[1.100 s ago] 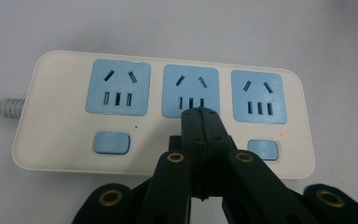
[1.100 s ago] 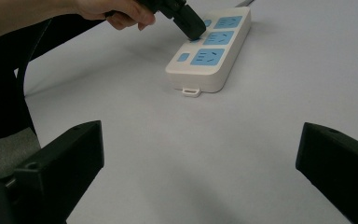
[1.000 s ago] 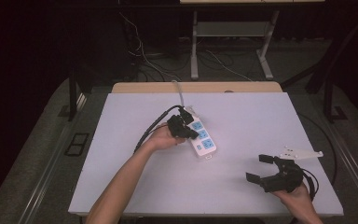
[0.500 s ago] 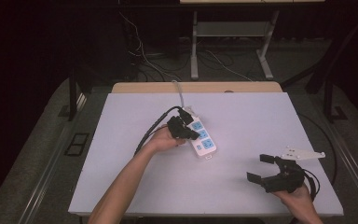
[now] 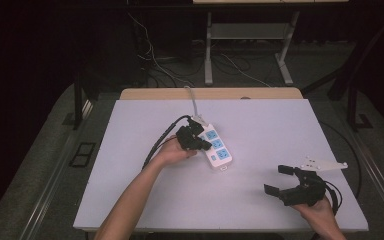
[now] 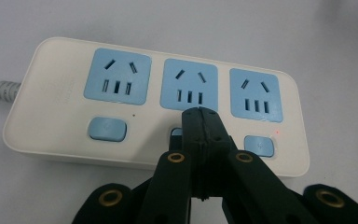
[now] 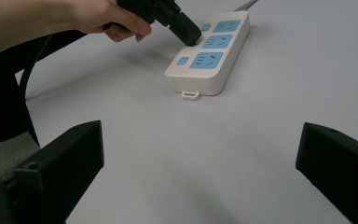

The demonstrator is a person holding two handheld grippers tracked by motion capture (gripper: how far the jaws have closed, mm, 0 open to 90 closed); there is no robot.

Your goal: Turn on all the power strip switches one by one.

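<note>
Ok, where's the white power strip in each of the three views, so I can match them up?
High view: power strip at table centre, just right of the left gripper.
Left gripper view: strip spans the frame, shut jaws over its middle switch.
Right gripper view: strip upper centre.
Shared landmark: the three blue sockets.

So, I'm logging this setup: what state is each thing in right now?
Power strip: flat on the table, cord attached, small red light lit by the end switch.
Middle switch: under the left tips.
Left hand-held gripper: shut, tips on the strip.
Right hand-held gripper: open, holding nothing.
</note>
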